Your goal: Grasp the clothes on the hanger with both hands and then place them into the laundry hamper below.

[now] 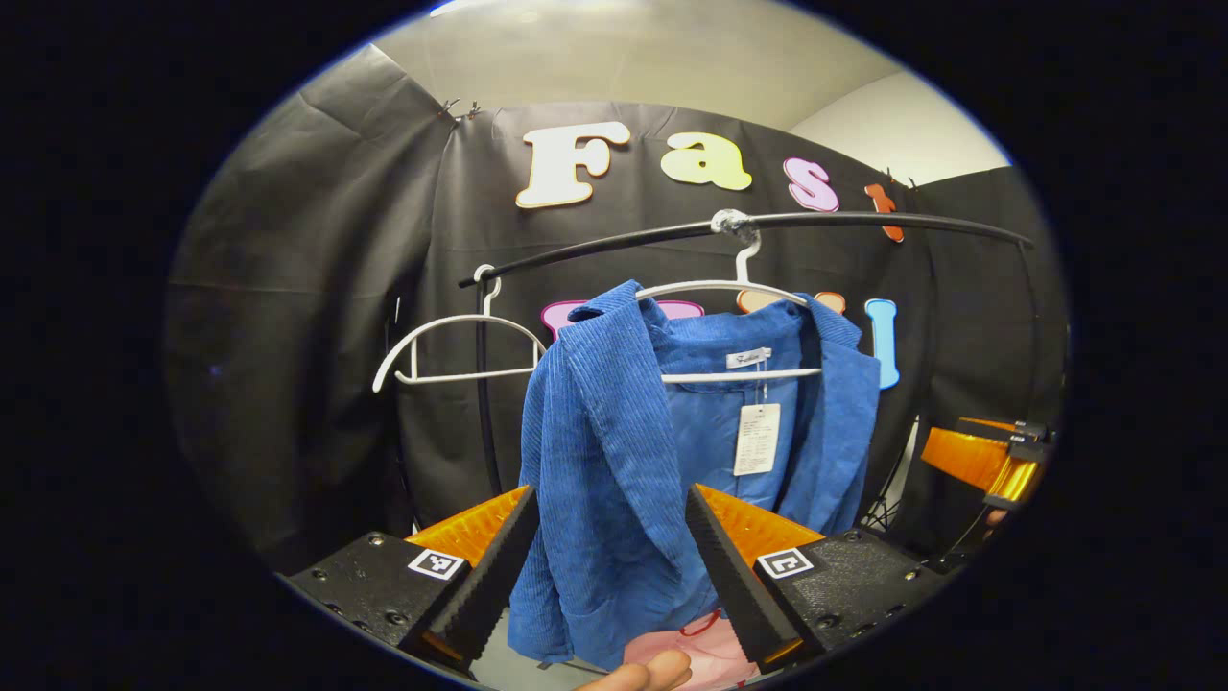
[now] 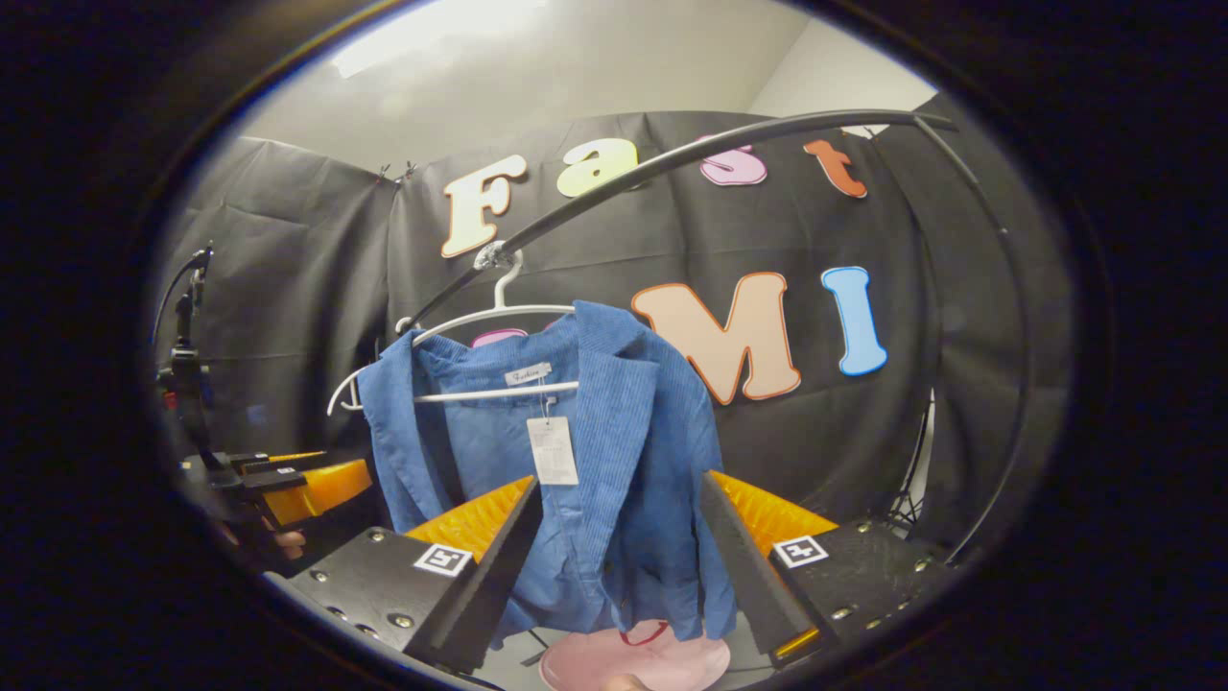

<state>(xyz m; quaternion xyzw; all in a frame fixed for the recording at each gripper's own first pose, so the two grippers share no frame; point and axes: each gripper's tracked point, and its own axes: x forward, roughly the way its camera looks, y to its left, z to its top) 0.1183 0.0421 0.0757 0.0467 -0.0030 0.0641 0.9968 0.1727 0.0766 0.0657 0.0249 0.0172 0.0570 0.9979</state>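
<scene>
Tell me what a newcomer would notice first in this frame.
The eye lands on the blue corduroy jacket, hanging open on a white hanger from the black rail, a paper tag dangling inside its collar. Both the left hand-held gripper and the right hand-held gripper are open and aimed at it, with a pink hamper below.

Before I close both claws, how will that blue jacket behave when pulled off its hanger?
The blue jacket hangs in soft folds, so it is probably floppy and will sag. Its collar drapes over the white hanger, which may swing or snag.
</scene>
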